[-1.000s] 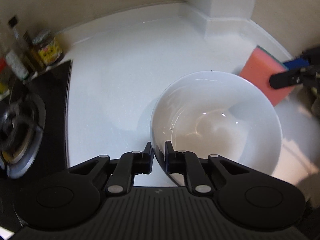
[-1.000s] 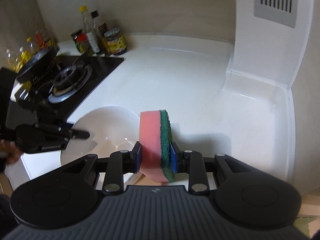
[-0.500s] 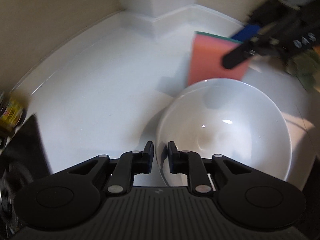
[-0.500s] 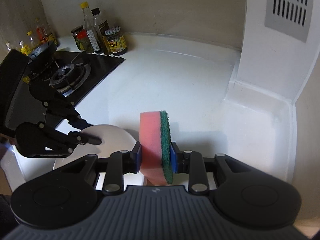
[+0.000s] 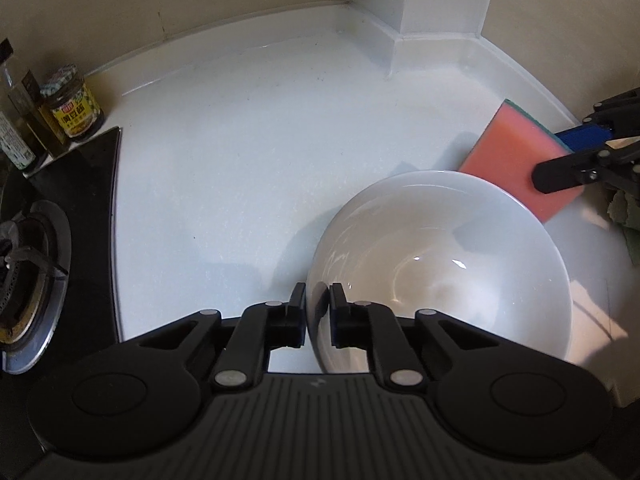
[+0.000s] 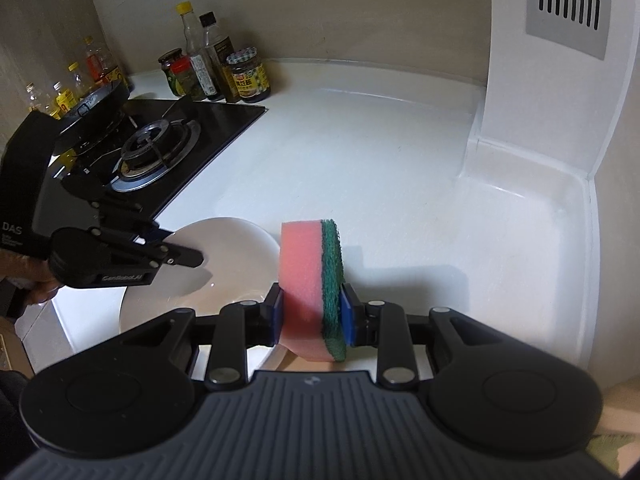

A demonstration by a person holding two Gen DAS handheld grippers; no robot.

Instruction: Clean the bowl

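Observation:
A white bowl (image 5: 440, 264) stands on the white countertop (image 5: 240, 160). My left gripper (image 5: 318, 296) straddles its near rim, one finger inside and one outside. The jaws are closing, with the pads against the rim between them. In the right wrist view the same left gripper (image 6: 180, 246) reaches over the bowl (image 6: 236, 248) from the left. My right gripper (image 6: 312, 292) is shut on a pink sponge with a green scrub side (image 6: 308, 264), held upright just right of the bowl. From the left wrist view the sponge (image 5: 516, 152) hangs beyond the bowl's far right rim, in the right gripper (image 5: 550, 158).
A black gas stove (image 6: 156, 152) lies to the left, with a dark pan (image 6: 100, 98) on its far burner. Sauce jars and bottles (image 6: 216, 72) stand behind it along the wall. A white boxed column (image 6: 540, 100) closes off the right corner.
Half a second ago the left wrist view had swung toward the corner and the jaws stood a little wider round the rim; now it is back and they have narrowed. The sponge stays gripped.

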